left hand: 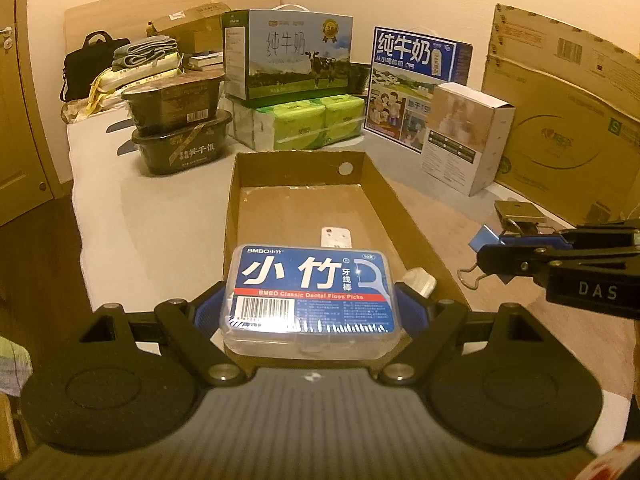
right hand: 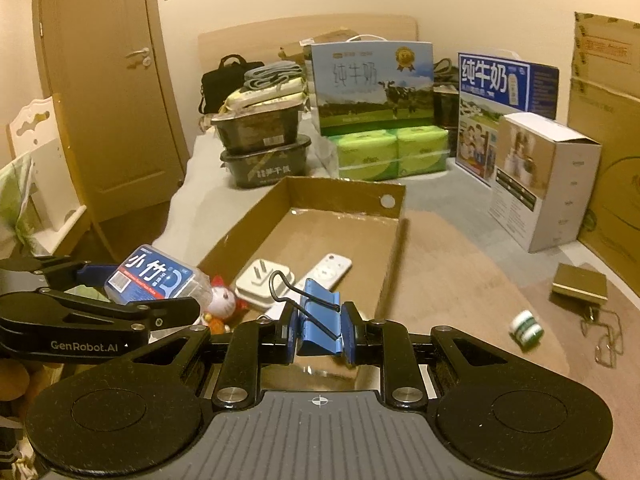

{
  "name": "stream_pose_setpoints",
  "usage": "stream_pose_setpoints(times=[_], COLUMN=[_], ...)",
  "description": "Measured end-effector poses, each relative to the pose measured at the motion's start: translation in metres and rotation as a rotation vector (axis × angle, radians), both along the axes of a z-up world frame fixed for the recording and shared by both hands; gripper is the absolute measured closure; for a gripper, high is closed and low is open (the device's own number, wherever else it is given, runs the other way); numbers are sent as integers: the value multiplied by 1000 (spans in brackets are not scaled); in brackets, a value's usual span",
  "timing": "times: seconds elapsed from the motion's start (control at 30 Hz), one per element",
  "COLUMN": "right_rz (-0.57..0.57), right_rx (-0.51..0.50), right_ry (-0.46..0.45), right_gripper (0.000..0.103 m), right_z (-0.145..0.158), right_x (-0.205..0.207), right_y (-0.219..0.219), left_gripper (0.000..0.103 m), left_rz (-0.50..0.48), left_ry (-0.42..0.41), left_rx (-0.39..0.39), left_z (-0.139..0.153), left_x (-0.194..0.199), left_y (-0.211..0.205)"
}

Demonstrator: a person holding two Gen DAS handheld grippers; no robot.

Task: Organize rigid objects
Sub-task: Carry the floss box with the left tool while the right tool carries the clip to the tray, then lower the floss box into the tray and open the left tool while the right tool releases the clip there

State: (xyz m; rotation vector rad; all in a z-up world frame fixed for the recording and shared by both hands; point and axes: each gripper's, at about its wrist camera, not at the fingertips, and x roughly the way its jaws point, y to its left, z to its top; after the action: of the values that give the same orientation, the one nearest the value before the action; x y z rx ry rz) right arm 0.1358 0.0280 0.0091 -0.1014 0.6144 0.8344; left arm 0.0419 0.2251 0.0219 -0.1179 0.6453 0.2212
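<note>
My left gripper (left hand: 310,298) is shut on a clear dental floss pick box (left hand: 308,280) with a blue label, held over the near end of a shallow cardboard tray (left hand: 234,200). My right gripper (right hand: 320,320) is shut on a blue binder clip (right hand: 318,312) whose wire handle sticks up, just above the tray's (right hand: 344,192) near edge. A white remote (right hand: 330,268), a white plug adapter (right hand: 262,284) and a small cat figure (right hand: 222,300) lie in the tray. In the right wrist view the floss box (right hand: 154,276) shows at the left.
On the table right of the tray lie a small gold box (right hand: 580,284), a green-and-white roll (right hand: 526,330) and a chain (right hand: 608,336). Behind stand black food tubs (right hand: 264,160), milk cartons (right hand: 372,84), tissue packs (right hand: 392,152), a white box (right hand: 548,184) and a big carton (left hand: 560,120).
</note>
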Motion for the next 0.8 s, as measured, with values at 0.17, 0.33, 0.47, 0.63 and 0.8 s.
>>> stream_pose_setpoints(times=[0.17, 0.33, 0.47, 0.63, 0.8], right_rz=[5, 11, 15, 9, -3], right_rx=[0, 2, 6, 6, -3], right_ry=[5, 12, 16, 21, 31], right_gripper=[80, 80, 80, 80, 80], right_z=[-2, -6, -8, -11, -17], right_x=[21, 44, 63, 87, 113], right_y=[14, 29, 40, 53, 63], left_gripper=[18, 18, 18, 18, 18], left_rz=[-7, -12, -15, -24, -42], left_ry=[7, 18, 27, 33, 31], left_rx=[4, 2, 7, 13, 30], left_z=[-3, -8, -12, -16, -17], left_x=[21, 40, 54, 74, 100], left_y=[12, 25, 34, 43, 50])
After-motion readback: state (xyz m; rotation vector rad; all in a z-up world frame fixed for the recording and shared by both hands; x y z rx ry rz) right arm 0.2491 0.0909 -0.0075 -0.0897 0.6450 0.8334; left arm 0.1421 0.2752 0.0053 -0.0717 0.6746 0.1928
